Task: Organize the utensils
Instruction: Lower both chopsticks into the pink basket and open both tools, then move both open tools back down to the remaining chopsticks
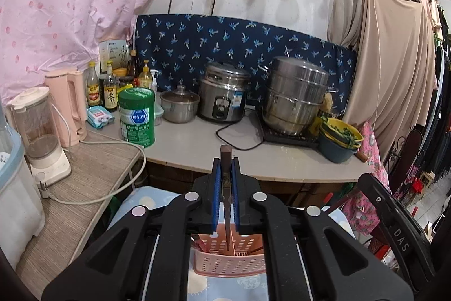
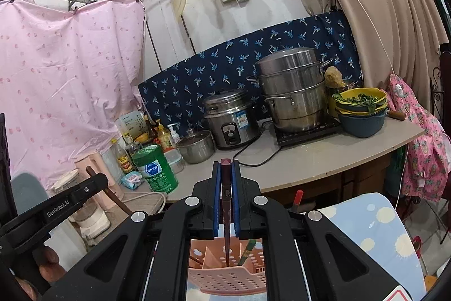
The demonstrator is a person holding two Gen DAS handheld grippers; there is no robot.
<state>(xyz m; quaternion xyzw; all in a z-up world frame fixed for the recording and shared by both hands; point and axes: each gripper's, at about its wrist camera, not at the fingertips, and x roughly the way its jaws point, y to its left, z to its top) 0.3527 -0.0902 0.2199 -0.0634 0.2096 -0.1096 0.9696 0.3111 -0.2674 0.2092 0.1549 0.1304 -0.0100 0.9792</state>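
We hold the left gripper (image 1: 226, 160) clenched on a dark chopstick (image 1: 226, 188), its blue pads (image 1: 217, 196) pressing either side, and the stick's tip points down into the pink utensil basket (image 1: 229, 261) just below us. The basket is perforated and divided into compartments; in the left wrist view the tip sits over a middle section, and reddish stick ends lean in the compartment to the left. The right gripper (image 2: 226, 164) is likewise clamped on a second dark chopstick (image 2: 226, 202), its tip reaching down inside the same pink basket (image 2: 225, 278), where a greenish utensil (image 2: 248, 250) already leans in the compartment to its right. We cannot tell whether either tip touches the basket floor.

Far across the counter (image 1: 282, 160), a small lidded pot (image 1: 179, 106) sits left of the rice cooker (image 1: 224, 92), and a stacked steel steamer (image 1: 296, 95) stands on a cooktop to the right. At the counter's right end, stacked bowls (image 1: 338, 140) hold leafy greens in the top yellow one. A green canister (image 1: 137, 117) stands near the left edge, with sauce bottles (image 1: 110, 92) behind it and a pink kettle (image 1: 69, 106) and a blender (image 1: 42, 137) on the lower shelf at left.
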